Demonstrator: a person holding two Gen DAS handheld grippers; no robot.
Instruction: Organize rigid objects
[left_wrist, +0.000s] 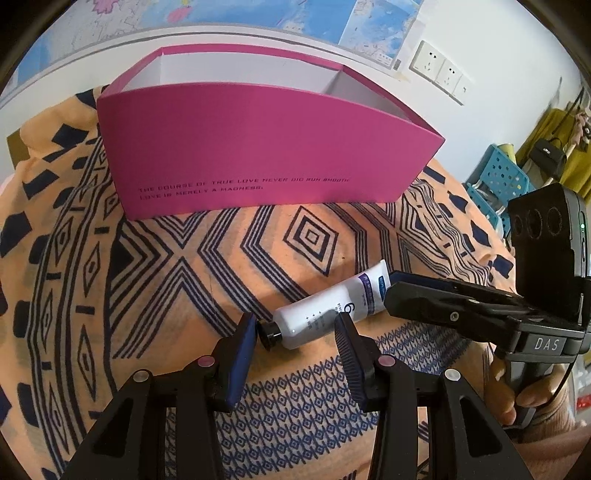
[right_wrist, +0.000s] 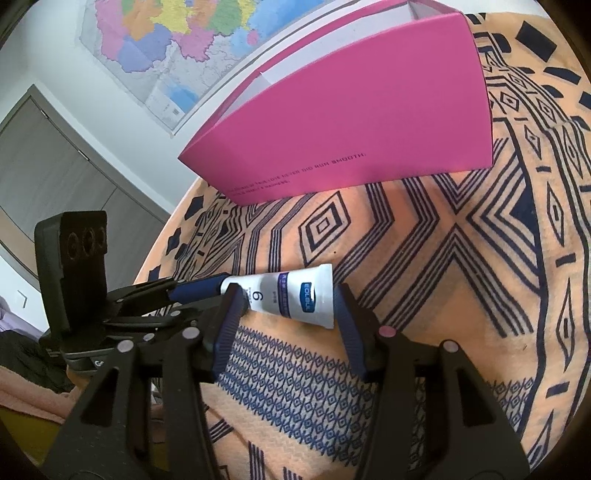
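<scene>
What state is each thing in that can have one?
Pink box: upright, lid off, nothing visible inside.
White tube: lying flat on the patterned cloth, black cap on.
Left tool: around the tube's cap end; contact unclear.
Right tool: around the tube's crimped end; contact unclear.

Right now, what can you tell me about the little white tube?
The white tube looks like soft plastic, with a black cap, a purple band, a blue logo and a big "6". It lies flat on the patterned cloth, before the pink box. Both grippers' fingers straddle it; whether they press it is unclear.
</scene>
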